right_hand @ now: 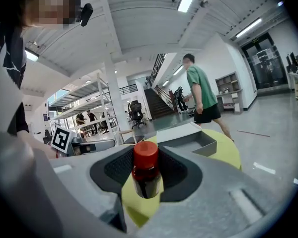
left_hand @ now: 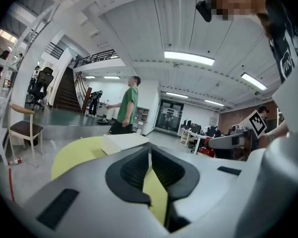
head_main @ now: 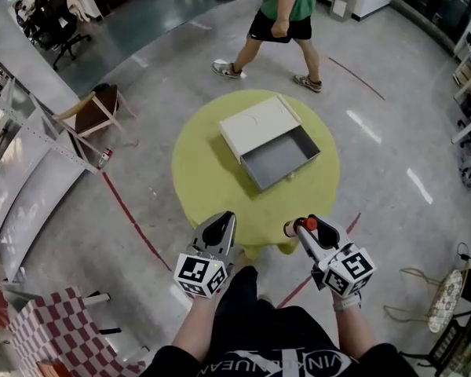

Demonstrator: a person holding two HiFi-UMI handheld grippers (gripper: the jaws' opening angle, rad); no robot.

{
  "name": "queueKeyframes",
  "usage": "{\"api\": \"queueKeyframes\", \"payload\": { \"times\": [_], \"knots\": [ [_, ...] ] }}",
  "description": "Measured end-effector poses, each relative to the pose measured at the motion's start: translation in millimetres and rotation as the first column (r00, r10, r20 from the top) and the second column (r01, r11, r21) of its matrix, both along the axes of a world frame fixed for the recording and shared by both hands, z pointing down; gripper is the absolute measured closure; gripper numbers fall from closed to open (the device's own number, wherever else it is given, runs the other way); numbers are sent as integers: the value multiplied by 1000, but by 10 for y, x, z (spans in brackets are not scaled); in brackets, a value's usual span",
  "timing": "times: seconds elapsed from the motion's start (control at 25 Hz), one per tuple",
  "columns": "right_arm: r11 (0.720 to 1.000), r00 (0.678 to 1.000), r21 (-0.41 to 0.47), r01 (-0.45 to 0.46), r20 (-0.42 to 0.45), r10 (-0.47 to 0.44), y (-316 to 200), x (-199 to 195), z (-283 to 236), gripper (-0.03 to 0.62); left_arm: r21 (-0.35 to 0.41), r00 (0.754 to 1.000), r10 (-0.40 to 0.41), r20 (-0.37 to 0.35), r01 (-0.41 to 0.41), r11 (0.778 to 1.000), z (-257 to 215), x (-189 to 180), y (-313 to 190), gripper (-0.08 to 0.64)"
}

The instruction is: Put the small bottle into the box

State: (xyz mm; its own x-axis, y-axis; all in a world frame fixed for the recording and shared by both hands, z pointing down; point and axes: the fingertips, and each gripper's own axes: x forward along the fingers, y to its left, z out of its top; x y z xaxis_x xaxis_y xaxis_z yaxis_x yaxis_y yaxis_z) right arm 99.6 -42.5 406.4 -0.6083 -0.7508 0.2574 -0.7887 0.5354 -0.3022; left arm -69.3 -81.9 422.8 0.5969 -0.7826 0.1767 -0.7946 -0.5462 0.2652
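we are gripping the small bottle in the right claw, short of the box.

the right gripper (right_hand: 147, 168) is clamping its partly parted jaws on the small bottle (right_hand: 146, 177), whose red cap is standing above the pads. the open box (right_hand: 201, 144) is lying ahead of the jaw tips on the yellow table (head_main: 204, 191), well apart from the bottle. the left gripper (left_hand: 149, 155) is hovering with its jaws together at the tips and nothing between them. the right gripper view is showing us the dark bottle body pinched between ribbed pads, while the head view is giving only the red cap. the head view alone is showing both grippers side by side at the table's near edge.
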Motion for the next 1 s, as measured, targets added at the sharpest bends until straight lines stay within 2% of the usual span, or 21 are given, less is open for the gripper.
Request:
{"api": "queueKeyframes", "payload": {
  "times": [0.56, 0.76, 1.0],
  "knots": [
    [998, 999, -56, -37, 27, 39, -847, -244, 201, 443, -64, 992, 124, 30, -121, 991, 395, 104, -763, 535],
    [997, 997, -51, -50, 59, 53, -1061, -234, 200, 443, -78, 981, 180, 68, -175, 982, 560, 194, -856, 535],
    [997, 992, -54, -53, 115, 59, -1279, -141, 192, 443, -111, 982, 183, 45, -177, 978, 690, 347, -874, 535]
  ]
}}
